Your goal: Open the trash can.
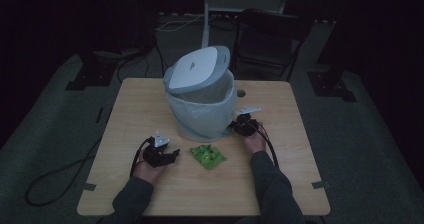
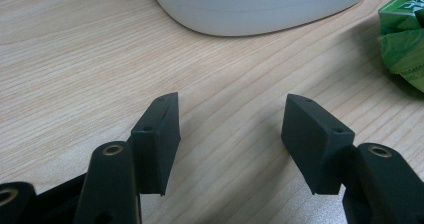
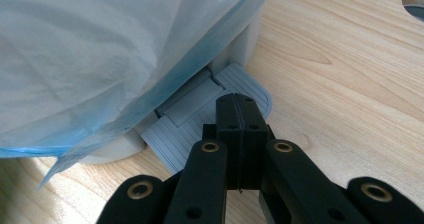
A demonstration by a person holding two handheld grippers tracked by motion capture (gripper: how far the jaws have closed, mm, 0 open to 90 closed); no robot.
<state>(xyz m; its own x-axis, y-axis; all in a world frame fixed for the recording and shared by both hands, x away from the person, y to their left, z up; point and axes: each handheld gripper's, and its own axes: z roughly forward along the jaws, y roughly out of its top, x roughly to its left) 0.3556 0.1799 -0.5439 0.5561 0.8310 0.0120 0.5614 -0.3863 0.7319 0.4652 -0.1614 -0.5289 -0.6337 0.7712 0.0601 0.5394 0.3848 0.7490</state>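
A grey pedal bin (image 1: 200, 115) lined with a pale blue bag (image 3: 100, 54) stands mid-table, its lid (image 1: 197, 69) raised. My right gripper (image 1: 239, 125) is shut with nothing between its pads, and its tips (image 3: 240, 109) rest on the bin's ribbed grey pedal (image 3: 220, 114) at the base. A crumpled green wrapper (image 1: 207, 155) lies on the table in front of the bin, also at the right edge of the left gripper view (image 2: 402, 39). My left gripper (image 1: 172, 155) rests on the wood left of the wrapper, open and empty (image 2: 230, 129).
The wooden table (image 1: 135, 109) has bare room on its left and front. Cables trail from both grippers; one loops off the left edge to the floor. A metal insert (image 1: 241, 92) sits in the tabletop behind the bin. A chair (image 1: 270, 34) stands beyond the table.
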